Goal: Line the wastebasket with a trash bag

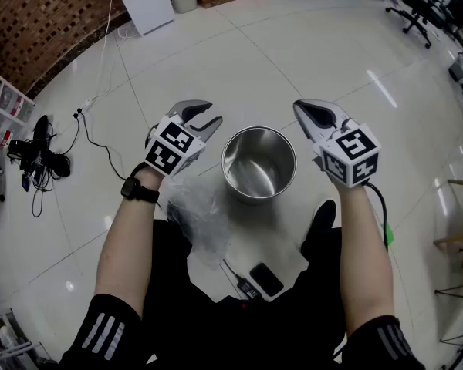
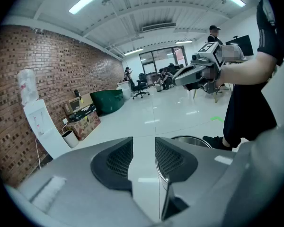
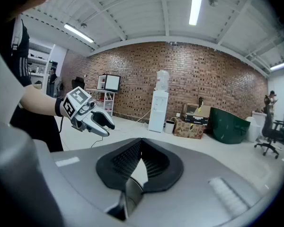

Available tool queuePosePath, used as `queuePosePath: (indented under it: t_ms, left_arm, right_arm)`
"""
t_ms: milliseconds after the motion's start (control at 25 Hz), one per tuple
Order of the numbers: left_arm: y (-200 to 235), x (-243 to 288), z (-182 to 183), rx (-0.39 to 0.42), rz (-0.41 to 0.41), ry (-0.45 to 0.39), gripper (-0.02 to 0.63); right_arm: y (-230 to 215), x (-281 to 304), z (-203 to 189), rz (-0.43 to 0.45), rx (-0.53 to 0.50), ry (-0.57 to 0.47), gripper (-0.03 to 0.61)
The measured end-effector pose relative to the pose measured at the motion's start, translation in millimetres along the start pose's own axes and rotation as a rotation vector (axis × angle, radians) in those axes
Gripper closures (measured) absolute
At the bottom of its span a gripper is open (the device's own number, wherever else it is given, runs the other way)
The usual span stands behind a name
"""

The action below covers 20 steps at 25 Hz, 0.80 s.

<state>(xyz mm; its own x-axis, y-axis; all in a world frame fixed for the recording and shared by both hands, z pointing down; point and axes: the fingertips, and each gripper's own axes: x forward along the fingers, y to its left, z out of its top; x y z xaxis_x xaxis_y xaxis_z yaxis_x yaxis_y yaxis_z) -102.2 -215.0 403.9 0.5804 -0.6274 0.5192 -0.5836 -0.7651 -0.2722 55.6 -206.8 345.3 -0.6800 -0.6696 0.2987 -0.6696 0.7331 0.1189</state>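
On the glossy floor [image 1: 309,45], directly ahead of the person's legs, the steel wastebasket [image 1: 255,195] is set upright with its mouth open; its inside is seen to be bare, so the lining is judged not yet begun. The left gripper [image 1: 208,117] is held just beside the rim on one side and the right gripper [image 1: 304,111] just beside it on the other, neither touching anything; the basket is thus bracketed, presumably so that a bag mouth can be stretched over it from both sides. The left jaws are parted to a moderate gap, with only floor and a sliver of basket rim seen through them; nothing is gripped. The right jaws are closed pad to pad on nothing. The trash bag [image 1: 194,210], clear and crumpled, is found below the left wrist against the dark trouser leg, apart from both grippers; whether it rests on the knee or the floor cannot be told. The bag is judged to need picking up and opening first; thin film is likely to slip, so a firm pinch at an edge is called for.
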Motion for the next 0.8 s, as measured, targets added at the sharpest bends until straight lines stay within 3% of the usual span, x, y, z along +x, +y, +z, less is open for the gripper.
queuePosePath:
  t_ms: [280, 800]
  left_arm:
    - [5.9, 14.0, -55.4, -0.074, -0.001, 0.122, 0.468]
    - [-64.0, 55.5, -233.2, -0.192, -0.202, 0.546, 0.399]
  right_arm:
    - [-2.6, -3.4, 4.3, -0.001, -0.014, 0.0, 0.571]
    - [5.1, -0.9, 0.4, 0.006, -0.042, 0.024, 0.571]
